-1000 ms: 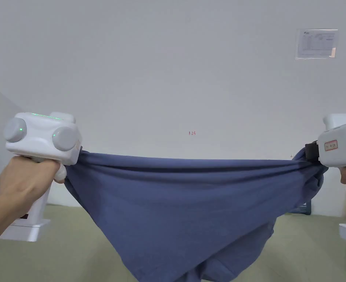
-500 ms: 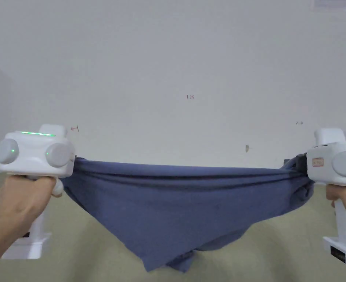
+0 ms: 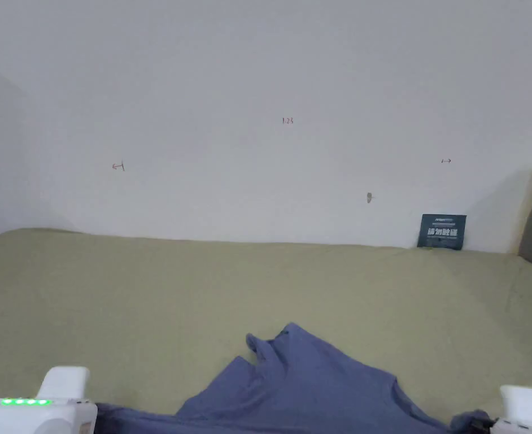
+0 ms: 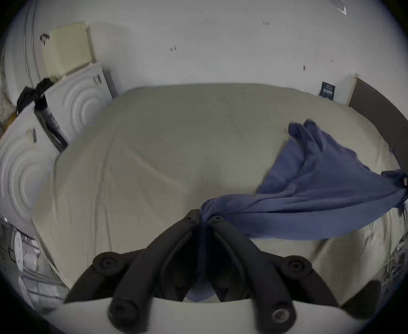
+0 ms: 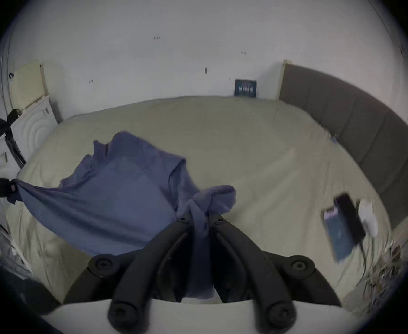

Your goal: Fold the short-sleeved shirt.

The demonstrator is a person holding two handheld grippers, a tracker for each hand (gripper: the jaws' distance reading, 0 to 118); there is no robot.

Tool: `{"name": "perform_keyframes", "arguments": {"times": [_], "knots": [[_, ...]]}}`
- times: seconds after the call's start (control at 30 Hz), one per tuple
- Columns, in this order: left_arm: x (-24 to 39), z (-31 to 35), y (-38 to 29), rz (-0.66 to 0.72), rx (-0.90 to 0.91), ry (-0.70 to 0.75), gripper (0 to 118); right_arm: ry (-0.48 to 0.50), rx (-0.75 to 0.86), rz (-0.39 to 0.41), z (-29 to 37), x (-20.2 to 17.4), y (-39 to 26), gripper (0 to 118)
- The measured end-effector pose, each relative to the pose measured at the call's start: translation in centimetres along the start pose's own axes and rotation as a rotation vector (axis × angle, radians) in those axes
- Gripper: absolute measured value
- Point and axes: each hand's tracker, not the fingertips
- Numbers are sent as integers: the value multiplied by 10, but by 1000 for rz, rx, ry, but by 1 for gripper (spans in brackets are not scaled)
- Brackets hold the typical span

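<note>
You lay the blue shirt [image 4: 318, 175] onto the bed [image 4: 162, 146]; left gripper [image 4: 204, 220] and right gripper [image 5: 199, 217] both clamp bunched corners; next, smooth it flat.

Left gripper [image 4: 204, 220] at 7 o'clock and right gripper [image 5: 199, 217] at 5 o'clock in the head view, each clamped on shirt [image 3: 310, 384] fabric.

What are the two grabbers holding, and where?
Both hold the blue shirt: the left gripper and right gripper each pinch a bunched end.
</note>
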Motion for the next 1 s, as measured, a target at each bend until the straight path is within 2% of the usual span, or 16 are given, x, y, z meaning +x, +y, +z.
{"name": "perform_keyframes", "arguments": {"times": [0.2, 0.47, 0.5, 0.53, 0.57, 0.6, 0.63, 0.67, 0.77, 0.83, 0.87, 0.9, 0.93, 0.97, 1.0], "knots": [[-10, 42, -71, 21, -36, -26, 3, 4, -19, -24, 40, 30, -70, 11], [-10, 45, -111, 31, -86, -68, 3, 12, -44, -36, 67, 19, -100, 11], [-12, 45, -112, 43, -90, -78, 3, 12, -41, -31, 68, 17, -100, 16], [-12, 44, -112, 46, -86, -84, 4, -4, -22, -17, 70, 15, -101, 29], [-12, 46, -113, 49, -84, -89, 13, -2, 5, 2, 73, 14, -100, 53], [-13, 48, -113, 42, -78, -91, 55, 15, 34, 12, 77, 12, -98, 77], [-13, 47, -112, 40, -77, -94, 96, -2, 59, 25, 79, 9, -97, 78], [-14, 48, -112, 46, -76, -94, 118, -22, 62, 30, 82, 5, -93, 78], [-13, 69, -106, 80, 24, -93, 118, -15, 116, 34, 82, 4, -83, 78], [-7, 91, -102, 88, 108, -92, 113, -24, 133, 50, 87, -8, -75, 77], [-5, 103, -101, 92, 140, -91, 101, -9, 172, 39, 94, -15, -72, 74], [-4, 114, -100, 99, 181, -84, 66, 14, 231, 25, 103, -23, -71, 61], [-3, 123, -101, 104, 232, -94, 26, 32, 262, 25, 111, -30, -70, 28], [0, 133, -100, 96, 249, -101, 0, 32, 306, 30, 119, -38, -69, 2], [1, 140, -101, 94, 262, -100, 0, -6, 341, 40, 124, -46, -68, 2]]}}
